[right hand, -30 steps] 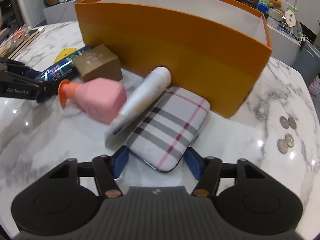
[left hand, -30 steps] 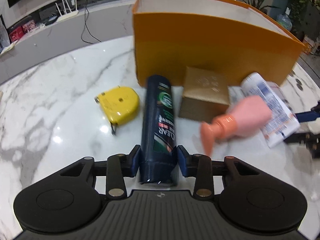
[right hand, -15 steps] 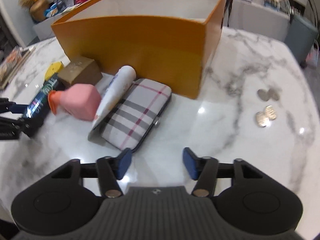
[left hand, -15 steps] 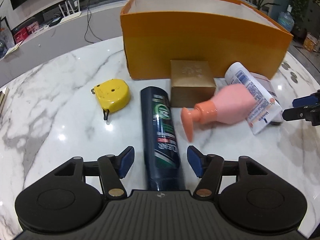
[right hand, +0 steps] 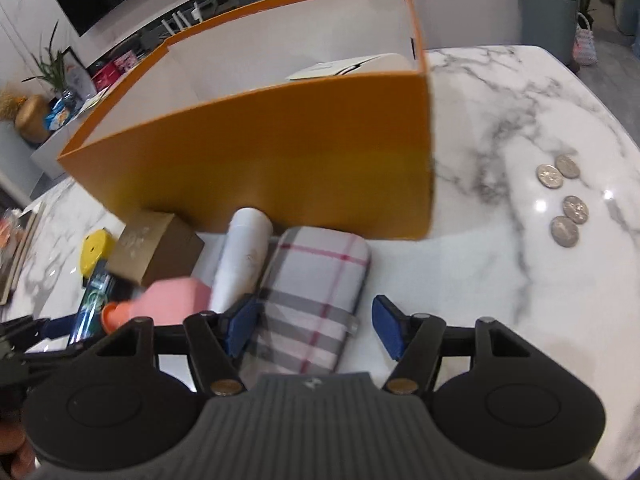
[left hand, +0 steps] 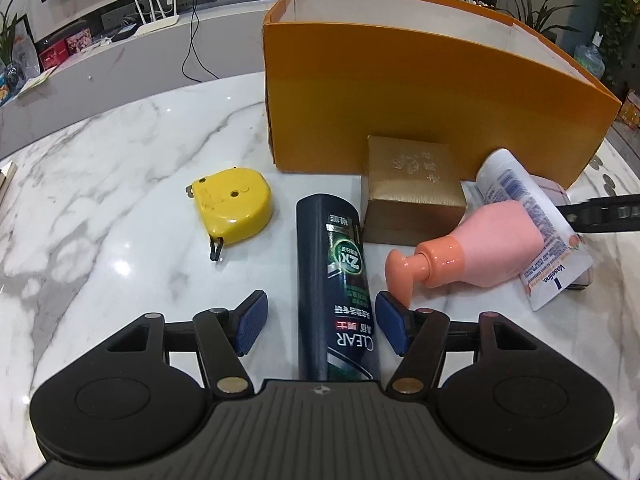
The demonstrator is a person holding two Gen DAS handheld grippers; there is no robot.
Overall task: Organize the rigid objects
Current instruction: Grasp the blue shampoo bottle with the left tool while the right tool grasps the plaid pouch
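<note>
Coins (right hand: 562,200) beside orange box (right hand: 280,168), clutter along its front.

Left gripper (left hand: 320,322): matte black body, two round discs flanking a ribbed grey centre plate stamped with a small emblem. Black linkage arms carry brass-coloured rivets near the plate and silver ones farther out. The finger pads (left hand: 251,322) are blue and finely ribbed. Right gripper (right hand: 312,330): same build, black discs, grey ribbed plate, blue pads (right hand: 386,332). At the near left edge, a sliver of skin.
</note>
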